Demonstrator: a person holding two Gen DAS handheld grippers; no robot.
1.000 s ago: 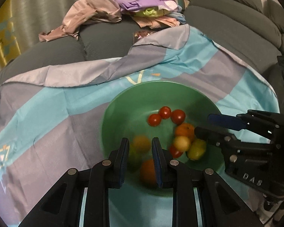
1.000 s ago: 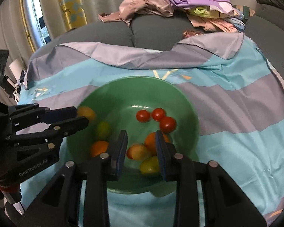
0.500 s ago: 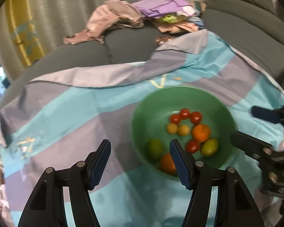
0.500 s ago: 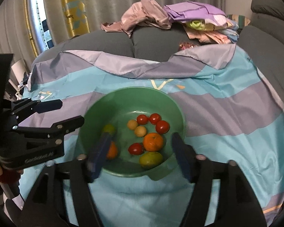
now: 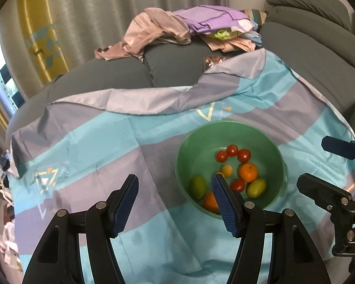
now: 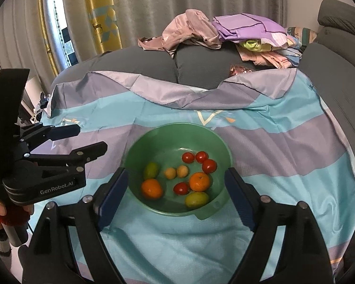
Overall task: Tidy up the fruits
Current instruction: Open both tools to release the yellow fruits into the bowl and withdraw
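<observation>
Green bowl (image 6: 177,130) sitting on the striped blue-and-lilac cloth (image 6: 284,146) spread over the grey sofa (image 6: 135,64), near centre in the right wrist view and off toward 3 o'clock in the left. All the fruit gathered inside, none seen on the cloth: three cherry tomatoes (image 6: 201,157) clustered at 1 o'clock of the bowl floor, a fourth tomato (image 6: 181,188) near 6, two small yellow fruits (image 6: 176,172) at the middle, one orange (image 6: 199,181) just beside them toward 4, another orange (image 6: 152,188) at 8, a green fruit (image 6: 151,169) at 9 and a second greenish one (image 6: 196,199) at 5. Probably collected in one dish to stop round things rolling off the soft cushion.

Left gripper (image 5: 175,200) held above the cloth at 9 o'clock of the bowl, jaws spread wide, nothing between them. Right gripper (image 6: 176,197) likewise spread wide and empty, fingers framing the bowl's near rim without touching (a stance that reads as clear of the dish rather than reaching in).

Judged close to finished. Heap of clothes (image 6: 224,33) at 12 o'clock, well apart, no part of this.
</observation>
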